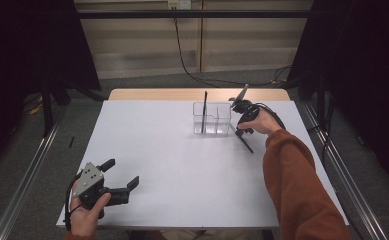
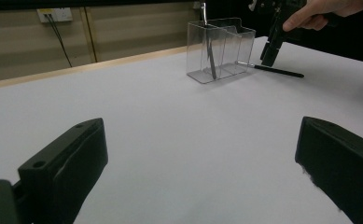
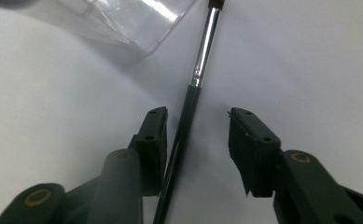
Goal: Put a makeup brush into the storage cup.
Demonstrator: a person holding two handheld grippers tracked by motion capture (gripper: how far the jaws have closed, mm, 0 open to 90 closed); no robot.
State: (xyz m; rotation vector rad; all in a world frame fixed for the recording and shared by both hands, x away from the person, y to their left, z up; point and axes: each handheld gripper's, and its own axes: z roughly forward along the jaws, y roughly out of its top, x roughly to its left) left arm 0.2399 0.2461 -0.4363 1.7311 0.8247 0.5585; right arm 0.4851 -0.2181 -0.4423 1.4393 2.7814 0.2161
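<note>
A black-handled brush (image 3: 190,100) with a silver ferrule lies flat on the white table (image 1: 182,180), just right of a clear divided organizer (image 1: 212,119). My right gripper (image 3: 197,114) points down over it, open. Its jaws straddle the handle, which runs close along the left jaw with a gap to the right one. From the high view, the brush (image 1: 244,141) sticks out below the right gripper (image 1: 243,133). A second dark brush (image 1: 205,110) stands upright in the organizer's left compartment. My left gripper (image 1: 122,172) rests open and empty near the table's front left corner.
The organizer (image 2: 221,46) stands at the back middle of the table, with the right gripper (image 2: 268,56) and lying brush (image 2: 277,71) beside it. A wooden strip (image 1: 197,94) edges the far side. Cables trail on the floor behind.
</note>
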